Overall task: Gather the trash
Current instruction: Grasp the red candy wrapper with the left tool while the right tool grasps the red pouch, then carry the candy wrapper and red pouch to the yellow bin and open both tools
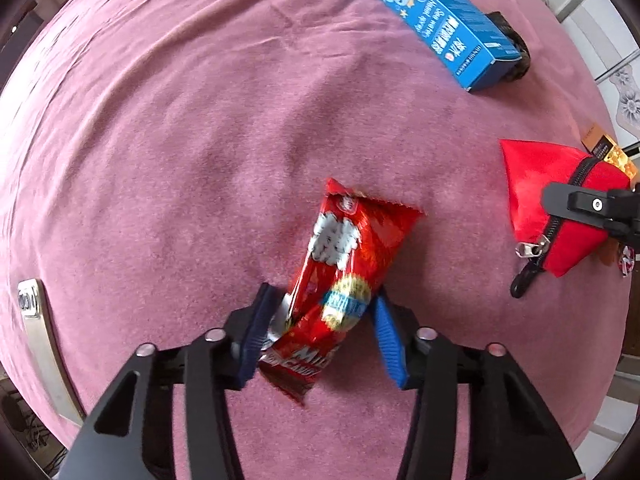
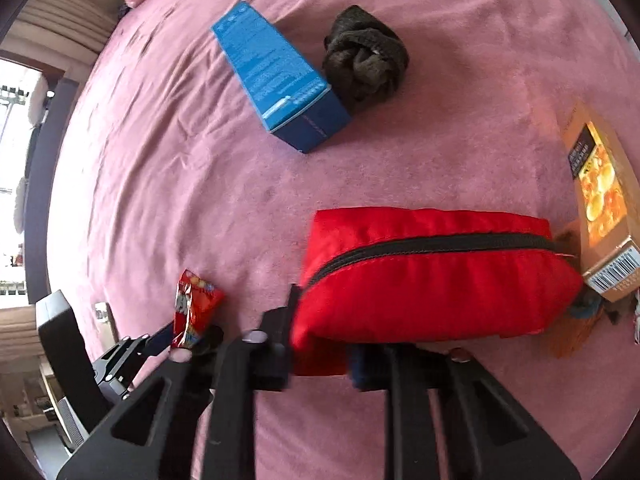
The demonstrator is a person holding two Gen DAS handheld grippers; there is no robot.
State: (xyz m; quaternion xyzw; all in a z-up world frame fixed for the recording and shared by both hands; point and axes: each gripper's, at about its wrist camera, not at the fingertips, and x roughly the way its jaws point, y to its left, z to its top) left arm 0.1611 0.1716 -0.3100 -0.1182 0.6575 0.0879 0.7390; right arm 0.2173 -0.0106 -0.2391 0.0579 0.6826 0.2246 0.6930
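Observation:
A red candy wrapper (image 1: 344, 264) is held between the blue pads of my left gripper (image 1: 324, 312), a little above the pink cloth; it also shows in the right wrist view (image 2: 194, 308). A red zip pouch (image 2: 428, 272) lies on the cloth, and my right gripper (image 2: 324, 336) is shut on its near-left end; its fingertips are hidden behind the pouch. The pouch also shows in the left wrist view (image 1: 560, 208) with a black finger (image 1: 588, 204) of the right gripper across it.
A blue box (image 2: 276, 76) and a dark balled sock (image 2: 366, 60) lie farther back on the pink cloth (image 2: 200, 180). An orange-brown box (image 2: 604, 208) lies right of the pouch. A metal bar (image 1: 44, 344) lies at the left edge.

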